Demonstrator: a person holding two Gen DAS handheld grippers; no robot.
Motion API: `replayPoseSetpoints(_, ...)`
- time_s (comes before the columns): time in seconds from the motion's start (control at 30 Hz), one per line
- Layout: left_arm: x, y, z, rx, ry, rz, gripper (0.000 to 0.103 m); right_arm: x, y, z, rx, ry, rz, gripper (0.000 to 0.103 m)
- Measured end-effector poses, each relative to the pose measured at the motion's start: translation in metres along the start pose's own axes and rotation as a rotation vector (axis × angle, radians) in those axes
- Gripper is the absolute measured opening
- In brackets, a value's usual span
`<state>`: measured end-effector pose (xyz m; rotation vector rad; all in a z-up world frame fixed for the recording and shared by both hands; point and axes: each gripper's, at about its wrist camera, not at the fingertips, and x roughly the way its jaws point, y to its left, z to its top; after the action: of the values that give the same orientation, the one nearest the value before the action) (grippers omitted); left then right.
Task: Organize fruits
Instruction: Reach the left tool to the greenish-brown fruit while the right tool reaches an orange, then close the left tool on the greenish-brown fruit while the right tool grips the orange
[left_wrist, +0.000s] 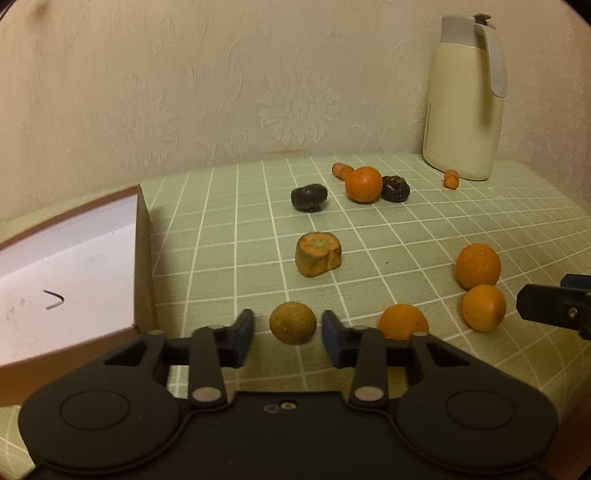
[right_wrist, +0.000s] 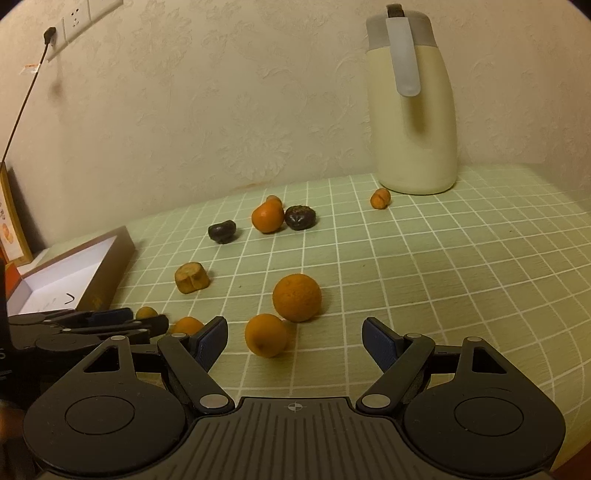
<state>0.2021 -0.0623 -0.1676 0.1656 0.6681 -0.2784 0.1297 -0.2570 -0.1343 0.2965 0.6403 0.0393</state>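
My left gripper (left_wrist: 288, 326) is open with a dull yellow-green citrus fruit (left_wrist: 292, 322) between its fingers on the table, not touched. An open brown box with a white inside (left_wrist: 66, 266) stands to its left. More oranges lie near: one (left_wrist: 402, 321) just right, two (left_wrist: 484, 307) (left_wrist: 478, 266) further right. My right gripper (right_wrist: 293, 338) is open; a small orange (right_wrist: 266, 335) lies between its fingers and a bigger one (right_wrist: 296, 297) just beyond. A cut carrot chunk (left_wrist: 318, 254), two dark fruits (left_wrist: 308, 197) (left_wrist: 395, 188) and an orange (left_wrist: 364, 184) lie farther back.
A cream thermos jug (left_wrist: 463, 99) stands at the back right by the wall, with small carrot pieces (left_wrist: 451, 178) (left_wrist: 341, 170) near it. The table has a green checked cloth (left_wrist: 424, 229). A wall socket with a plugged cable (right_wrist: 50, 35) shows in the right wrist view.
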Motion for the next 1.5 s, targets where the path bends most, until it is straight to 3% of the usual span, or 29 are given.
replayPoseSetpoints(0.17,0.000,0.002,-0.002,-0.029,-0.025,-0.005,0.018,0.004,0.001,-0.002,0.002,0.008,0.000,0.080)
replayPoseSetpoints(0.57,-0.016,0.000,-0.017,-0.009,-0.043,0.022,0.017,0.012,0.008,-0.004,-0.012,0.003,-0.021,0.080)
replayPoseSetpoints(0.6,-0.018,0.001,-0.018,-0.008,-0.043,0.023,0.017,0.013,0.008,-0.004,-0.007,0.009,-0.019,0.075)
replayPoseSetpoints(0.63,-0.019,0.001,-0.019,-0.007,-0.043,0.026,0.017,0.016,0.009,-0.005,-0.006,0.021,-0.018,0.058)
replayPoseSetpoints(0.7,-0.020,0.002,-0.019,-0.011,-0.042,0.027,0.017,0.021,0.011,-0.006,-0.012,0.037,-0.023,0.043)
replayPoseSetpoints(1.23,-0.021,0.001,-0.021,-0.009,-0.048,0.036,0.018,0.046,0.027,-0.001,0.008,0.072,0.004,0.043)
replayPoseSetpoints(1.3,-0.021,0.001,-0.021,-0.009,-0.049,0.038,0.018,0.048,0.030,-0.002,-0.003,0.075,-0.003,0.033)
replayPoseSetpoints(1.5,-0.019,0.000,-0.021,-0.028,-0.050,0.046,0.018,0.048,0.029,-0.003,-0.004,0.067,-0.006,0.034)
